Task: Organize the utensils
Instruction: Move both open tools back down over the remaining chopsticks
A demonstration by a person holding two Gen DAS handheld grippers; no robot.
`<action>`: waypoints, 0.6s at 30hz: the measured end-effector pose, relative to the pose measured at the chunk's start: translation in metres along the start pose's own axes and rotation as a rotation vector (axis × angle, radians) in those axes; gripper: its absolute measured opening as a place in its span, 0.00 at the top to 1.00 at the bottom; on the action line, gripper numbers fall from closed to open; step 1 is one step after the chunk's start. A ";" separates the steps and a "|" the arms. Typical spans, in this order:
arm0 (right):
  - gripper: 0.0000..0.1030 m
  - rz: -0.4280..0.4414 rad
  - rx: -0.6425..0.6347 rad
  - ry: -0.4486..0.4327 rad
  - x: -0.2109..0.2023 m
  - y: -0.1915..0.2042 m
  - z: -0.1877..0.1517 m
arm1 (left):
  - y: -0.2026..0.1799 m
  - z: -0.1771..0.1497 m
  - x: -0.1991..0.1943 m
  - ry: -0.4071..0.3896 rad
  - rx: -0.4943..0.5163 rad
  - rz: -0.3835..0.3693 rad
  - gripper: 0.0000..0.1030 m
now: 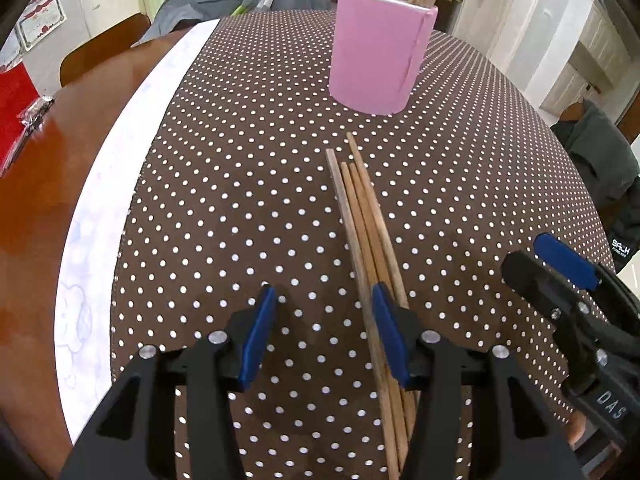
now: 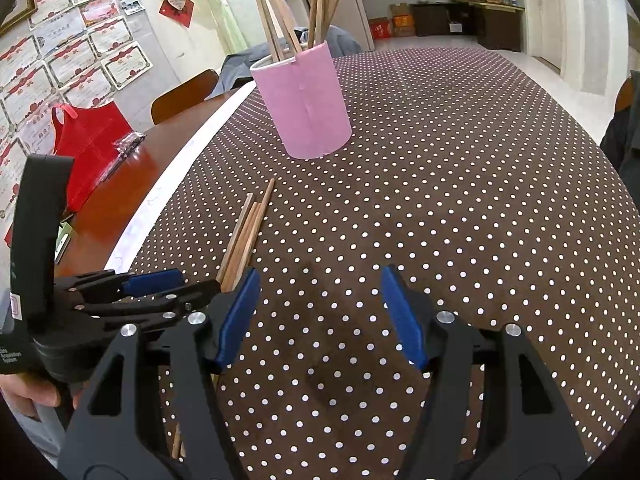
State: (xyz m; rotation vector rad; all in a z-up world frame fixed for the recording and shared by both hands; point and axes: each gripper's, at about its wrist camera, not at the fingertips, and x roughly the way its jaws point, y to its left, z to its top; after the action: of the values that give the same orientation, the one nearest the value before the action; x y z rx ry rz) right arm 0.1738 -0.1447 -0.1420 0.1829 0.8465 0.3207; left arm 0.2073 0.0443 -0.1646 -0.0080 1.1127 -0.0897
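Observation:
Several wooden chopsticks (image 1: 366,220) lie in a bundle on the dotted brown tablecloth (image 1: 248,184), pointing toward a pink cup (image 1: 380,50) that holds more chopsticks. My left gripper (image 1: 324,334) is open and low over the cloth; the bundle runs beside its right pad (image 1: 390,332). My right gripper (image 2: 320,316) is open and empty, to the right of the bundle (image 2: 250,232). The pink cup (image 2: 306,106) stands beyond. The right gripper also shows in the left wrist view (image 1: 560,272), and the left gripper in the right wrist view (image 2: 152,284).
A white strip (image 1: 116,184) edges the cloth on the left, with bare wooden table (image 1: 48,184) beyond. A red bag (image 2: 86,140) lies on that wood. Chairs with grey clothing (image 1: 224,4) stand behind the table. A dark jacket (image 1: 604,172) hangs at the right.

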 end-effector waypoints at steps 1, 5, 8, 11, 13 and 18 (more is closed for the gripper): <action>0.39 -0.001 -0.001 0.001 0.000 0.000 0.001 | 0.001 0.000 0.000 0.000 0.001 0.003 0.51; 0.39 0.002 0.004 0.002 0.001 -0.005 0.003 | 0.000 0.001 0.000 0.007 0.006 0.017 0.51; 0.39 0.003 0.010 0.005 0.001 -0.008 0.006 | -0.001 0.002 0.000 0.011 0.026 0.024 0.51; 0.39 0.000 0.003 0.004 -0.001 -0.008 0.006 | 0.008 0.004 0.002 0.026 0.010 0.002 0.51; 0.39 -0.002 0.000 0.006 0.000 -0.009 0.007 | 0.010 0.004 0.002 0.029 0.008 0.006 0.51; 0.39 0.003 0.001 0.011 0.000 -0.008 0.008 | 0.004 0.006 0.006 0.032 0.010 0.046 0.51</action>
State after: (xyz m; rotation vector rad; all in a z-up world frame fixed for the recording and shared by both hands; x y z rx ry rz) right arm 0.1820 -0.1520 -0.1389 0.1833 0.8572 0.3243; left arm 0.2153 0.0475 -0.1676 0.0277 1.1434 -0.0545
